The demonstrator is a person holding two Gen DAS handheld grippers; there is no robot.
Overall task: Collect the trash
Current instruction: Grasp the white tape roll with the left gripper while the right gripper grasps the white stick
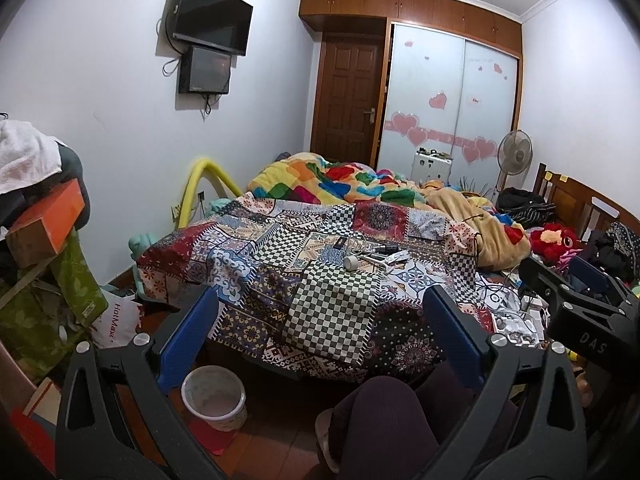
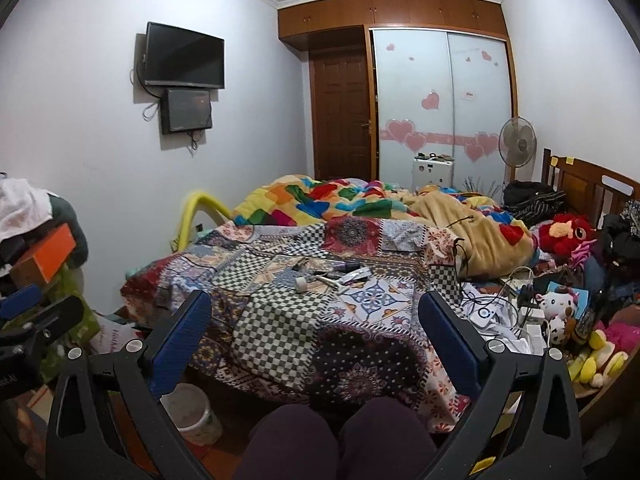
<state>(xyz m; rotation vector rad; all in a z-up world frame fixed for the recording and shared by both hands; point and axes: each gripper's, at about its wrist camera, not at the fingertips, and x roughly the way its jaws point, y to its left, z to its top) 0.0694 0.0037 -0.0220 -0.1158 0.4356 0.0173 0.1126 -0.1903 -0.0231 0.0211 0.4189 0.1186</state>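
We've got both grippers held up near the foot of the bed [image 1: 320,320], and the left gripper [image 1: 320,332] and right gripper [image 2: 316,332] both have their blue fingers [image 1: 188,340] spread wide, nothing in them. The stuff to clear looks like the little pile in the middle of the patchwork blanket [image 2: 280,332]: a roll of tape [image 1: 352,263] and a few small bits we can't really make out, well beyond the fingers. The white bin [image 1: 214,398] sits on the floor at the near left corner of the bed, just beside our knees [image 1: 380,420].
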